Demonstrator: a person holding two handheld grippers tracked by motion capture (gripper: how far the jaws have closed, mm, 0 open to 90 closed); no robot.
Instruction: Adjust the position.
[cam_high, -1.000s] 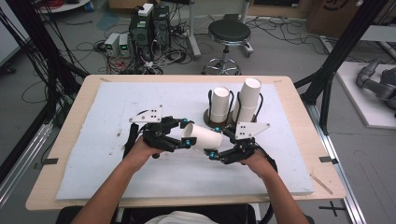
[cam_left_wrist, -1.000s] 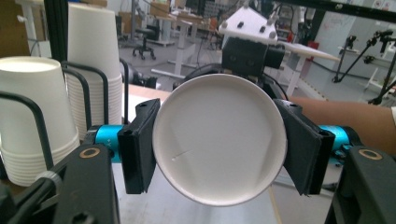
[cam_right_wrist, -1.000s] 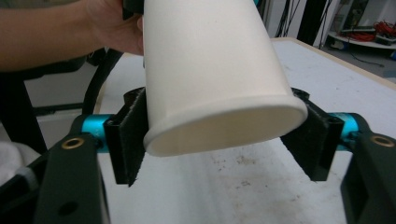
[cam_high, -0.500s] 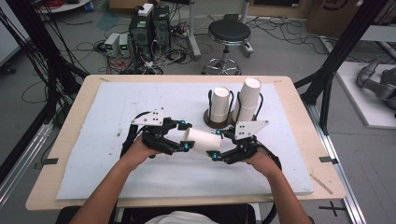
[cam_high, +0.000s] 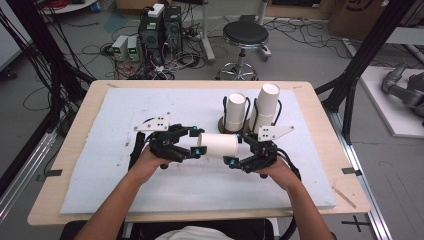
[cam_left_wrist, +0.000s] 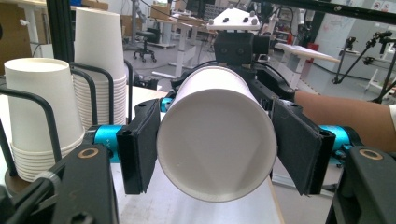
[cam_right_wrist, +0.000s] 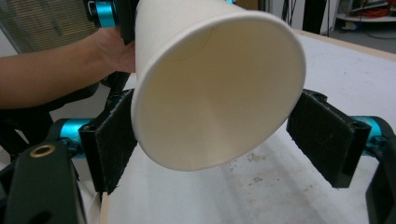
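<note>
A smooth white paper cup (tapered, lying sideways) is clamped by the left gripper; the right gripper is released around it.

Even, diffuse indoor light falls on the table in the high view, bright without hard glare; soft shadows sit just under the person's hands. That view is slightly soft, with upright black frame posts leaning outward toward its edges. In the left gripper view the paper cup is sharp at its rim, evenly lit, while the room behind it turns hazy. In the right gripper view the cup's inside glows warm cream, its lower wall shaded, and the background above it is blurred.
</note>
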